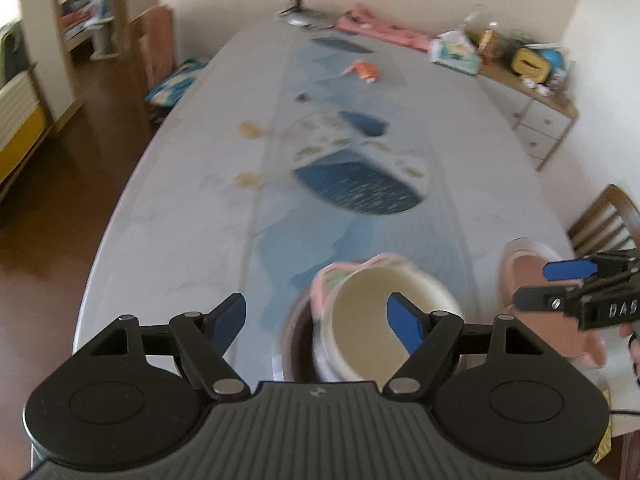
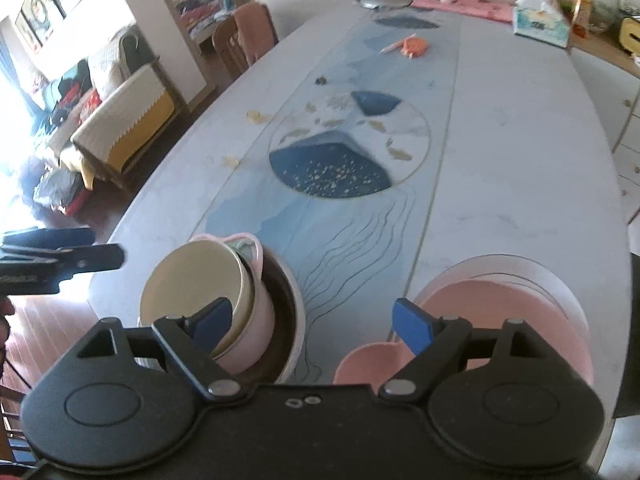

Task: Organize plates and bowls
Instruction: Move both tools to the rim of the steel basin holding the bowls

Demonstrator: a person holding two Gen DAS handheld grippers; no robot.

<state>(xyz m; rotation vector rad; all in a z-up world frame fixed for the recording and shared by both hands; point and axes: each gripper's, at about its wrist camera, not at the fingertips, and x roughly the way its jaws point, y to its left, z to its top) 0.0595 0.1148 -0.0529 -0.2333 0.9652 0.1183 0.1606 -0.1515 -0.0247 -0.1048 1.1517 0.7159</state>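
Bowls sit nested near the surface's (image 1: pixel 180 200) near edge in the left wrist view: a cream bowl (image 1: pixel 372 312) tilted inside a pink bowl (image 1: pixel 320 292), both in a dark bowl (image 1: pixel 298 344). The left gripper (image 1: pixel 316 322) hangs above them, jaws wide and empty. Pink plates (image 1: pixel 528 264) lie toward the near right corner.

From the right wrist, the right gripper (image 2: pixel 314 322) spreads its jaws wide, holding nothing, between the bowl stack and the plates.
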